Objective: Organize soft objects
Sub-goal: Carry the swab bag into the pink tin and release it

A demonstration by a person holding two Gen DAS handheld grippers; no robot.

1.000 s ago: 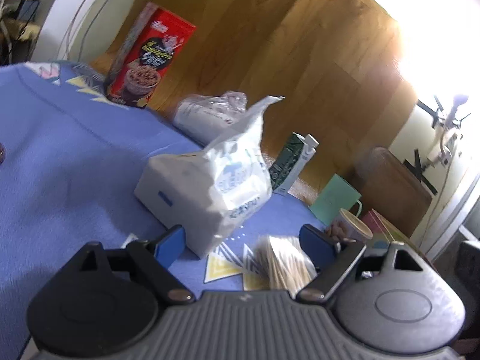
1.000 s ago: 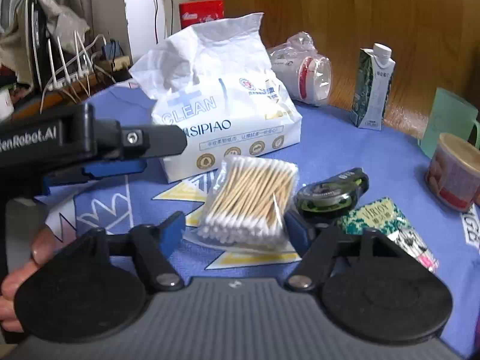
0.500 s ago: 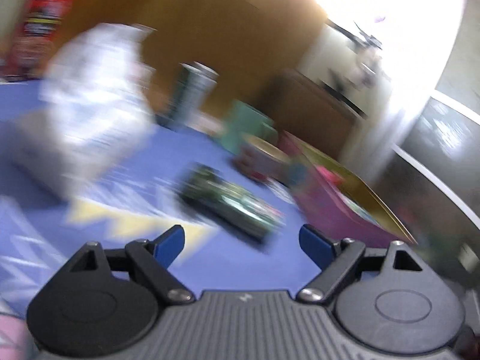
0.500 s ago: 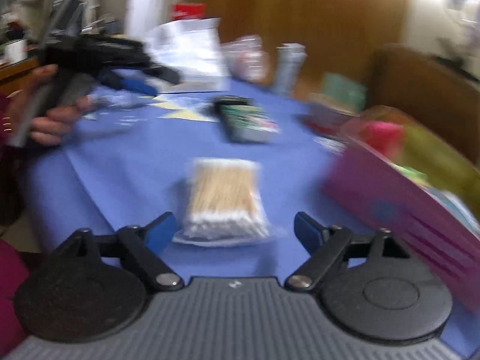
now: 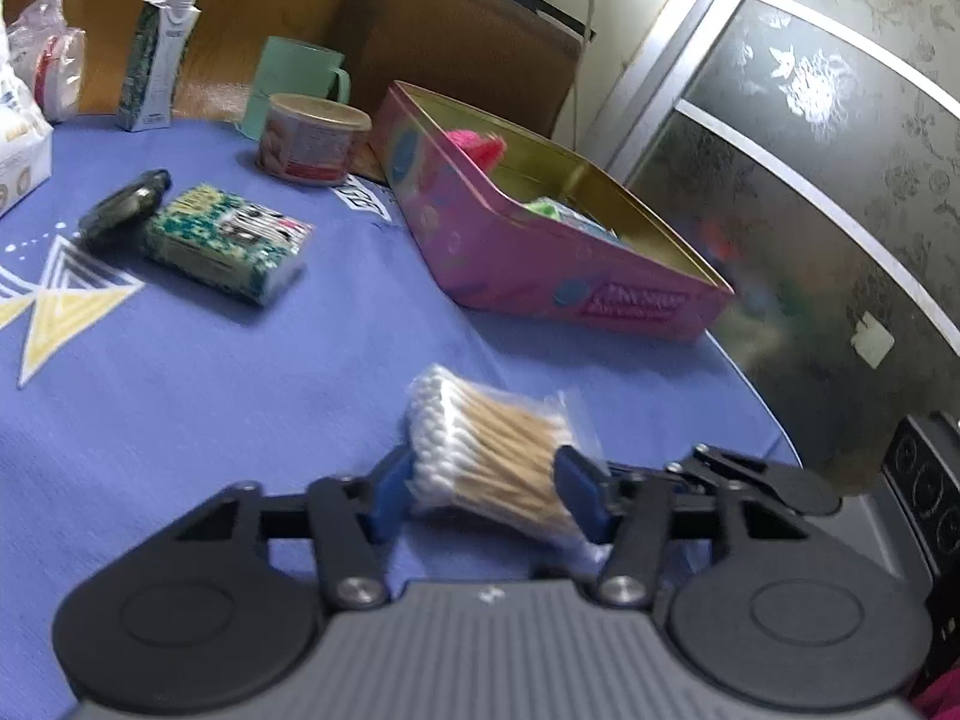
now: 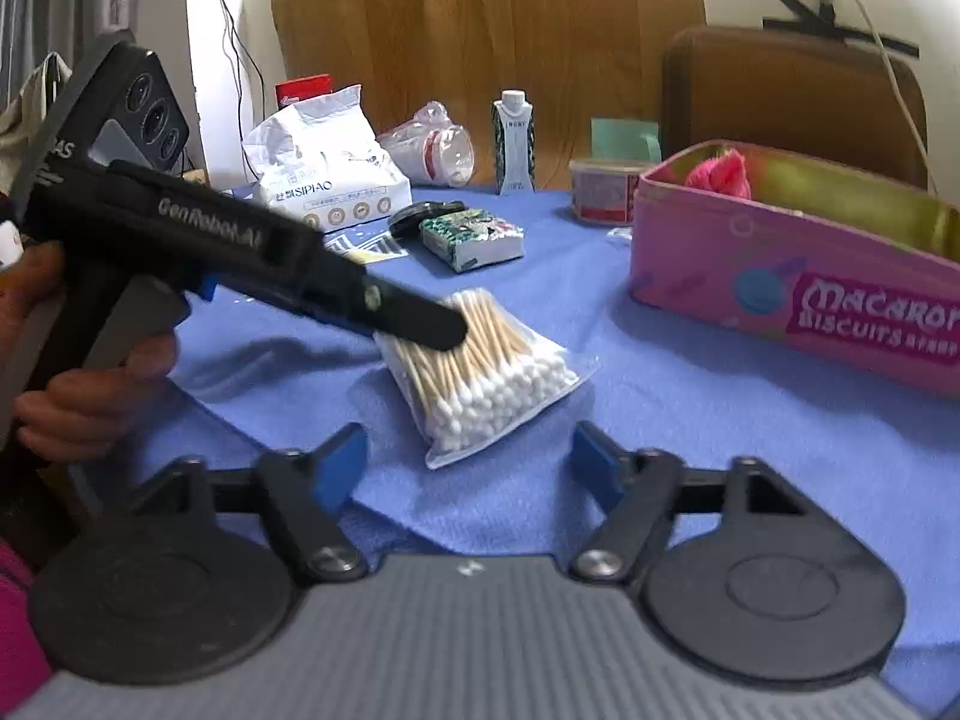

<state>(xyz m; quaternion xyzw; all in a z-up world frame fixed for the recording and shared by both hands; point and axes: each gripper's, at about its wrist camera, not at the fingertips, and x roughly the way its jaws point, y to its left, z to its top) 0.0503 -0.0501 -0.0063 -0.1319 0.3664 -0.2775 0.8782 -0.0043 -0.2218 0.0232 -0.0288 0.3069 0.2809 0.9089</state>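
Left gripper [image 5: 483,495] straddles the cotton swab bag [image 5: 492,450] on the blue cloth [image 5: 210,372], pads at both sides, probably touching, blur hides it; sticks run across the jaws; right gripper [image 6: 468,459] wide, empty, just short of the bag; pink tin [image 5: 540,252] beyond.

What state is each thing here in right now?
Left hand-held gripper: shut on the cotton swab bag.
Right hand-held gripper: open, holding nothing.
Pink biscuit tin: lidless, pink item inside.
Tissue pack: torn open on top.
Carton: upright, capped.
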